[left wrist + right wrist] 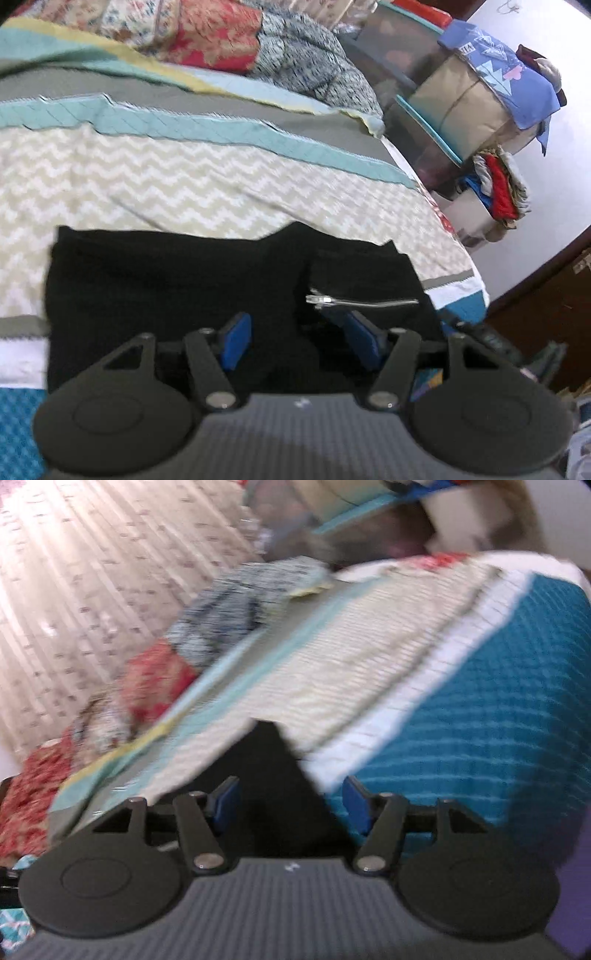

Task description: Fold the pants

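The black pants lie folded into a flat rectangle on the bed's quilt, with a silver zipper showing on the right side. My left gripper hovers over their near edge, its blue pads wide apart and not pressing the cloth. In the blurred right wrist view a pointed corner of the black pants reaches up between the fingers of my right gripper. Its blue pads stand apart and clear of the cloth.
The quilt has chevron, grey, teal and white bands. Patterned bedding is heaped at the far side. Beyond the bed's right edge stand stacked boxes and a pile of clothes. A curtain hangs behind.
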{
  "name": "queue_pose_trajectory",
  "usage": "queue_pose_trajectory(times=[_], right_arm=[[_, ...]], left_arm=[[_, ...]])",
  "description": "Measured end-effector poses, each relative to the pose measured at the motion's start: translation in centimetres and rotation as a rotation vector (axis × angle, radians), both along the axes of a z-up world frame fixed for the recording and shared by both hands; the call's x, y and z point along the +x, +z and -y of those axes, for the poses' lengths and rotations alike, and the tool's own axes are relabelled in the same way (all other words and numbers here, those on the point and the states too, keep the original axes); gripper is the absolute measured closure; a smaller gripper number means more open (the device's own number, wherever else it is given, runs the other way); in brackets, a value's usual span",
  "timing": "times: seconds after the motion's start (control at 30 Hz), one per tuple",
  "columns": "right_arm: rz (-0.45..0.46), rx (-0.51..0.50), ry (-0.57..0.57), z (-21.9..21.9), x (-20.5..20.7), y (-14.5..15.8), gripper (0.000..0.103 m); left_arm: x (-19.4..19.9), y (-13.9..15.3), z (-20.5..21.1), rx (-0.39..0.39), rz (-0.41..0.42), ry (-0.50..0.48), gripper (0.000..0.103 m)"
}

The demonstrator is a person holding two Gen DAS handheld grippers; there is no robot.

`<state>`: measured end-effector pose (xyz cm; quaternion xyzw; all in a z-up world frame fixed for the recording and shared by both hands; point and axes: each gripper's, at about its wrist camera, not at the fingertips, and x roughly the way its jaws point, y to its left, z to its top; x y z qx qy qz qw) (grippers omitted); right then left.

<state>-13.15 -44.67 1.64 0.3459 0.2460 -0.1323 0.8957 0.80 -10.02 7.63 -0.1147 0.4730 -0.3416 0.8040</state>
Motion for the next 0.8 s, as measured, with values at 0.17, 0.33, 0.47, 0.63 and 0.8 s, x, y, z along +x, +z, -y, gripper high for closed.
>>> queue_pose_trajectory(times=[0.17, 0.33, 0.47, 0.63, 0.8], right_arm=[[0.005, 0.114, 0.068, -1.2, 0.8, -1.3, 0.066], [0.032, 0.004, 0.185, -6.1, 1.7, 2.4, 0.085], [0.073, -0.238, 0.345, -13.0, 1.9, 5.8, 0.085], [0.079, -0.448, 0.447, -18.5, 1.5, 6.4, 0.085], [0.109, -0.482, 0.469, -18.8, 0.3, 6.5, 0.064]], left_arm=[[0.0, 1.5, 3.4, 0.026, 0.039, -0.058, 0.038], [0.1, 3.7, 7.9, 0.040, 0.099, -0.152, 0.021], [0.4, 4.2, 11.3, 0.042, 0.095, -0.199, 0.003], [0.1, 3.6, 13.5, 0.097, 0.155, -0.213, 0.058], [1.7, 2.9, 11.5, 0.059, 0.066, -0.164, 0.087]])
